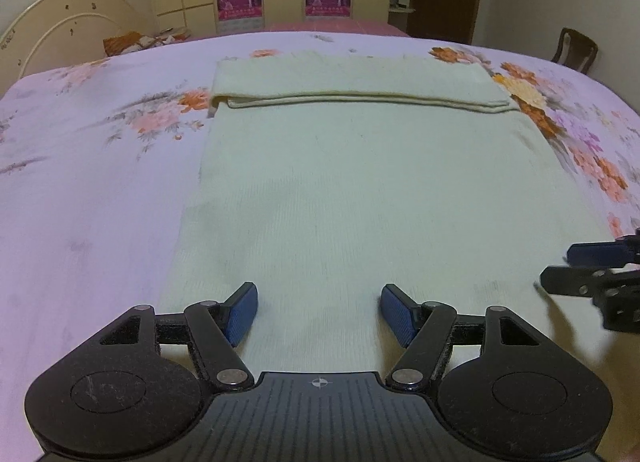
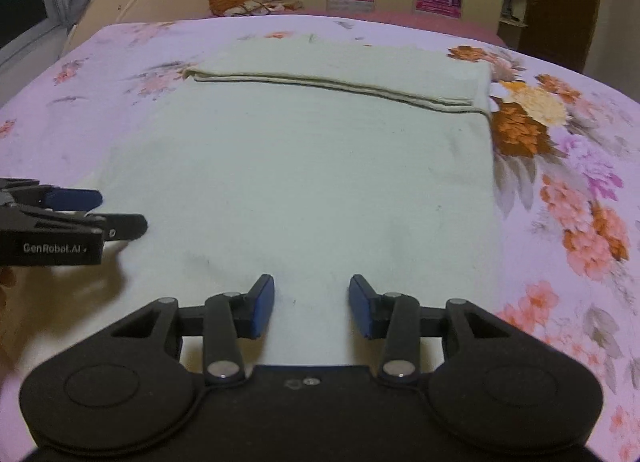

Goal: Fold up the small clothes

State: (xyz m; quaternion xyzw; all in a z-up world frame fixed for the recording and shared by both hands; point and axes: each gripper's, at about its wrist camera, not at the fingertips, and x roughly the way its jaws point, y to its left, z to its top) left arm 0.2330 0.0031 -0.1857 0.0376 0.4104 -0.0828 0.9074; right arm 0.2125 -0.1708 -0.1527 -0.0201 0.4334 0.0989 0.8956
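While both tools tilt down over the near end of the cloth, the left gripper (image 1: 319,312) at the bottom of its view has its blue pads spread wide with nothing between them, and the right gripper (image 2: 311,306) at the bottom of its own view stands narrower but also apart and empty. The pale cream garment (image 1: 360,189) lies flat on the flowered bedsheet (image 1: 88,181), filling the middle of both frames, its far end folded back into a neat layered band across the upper middle.
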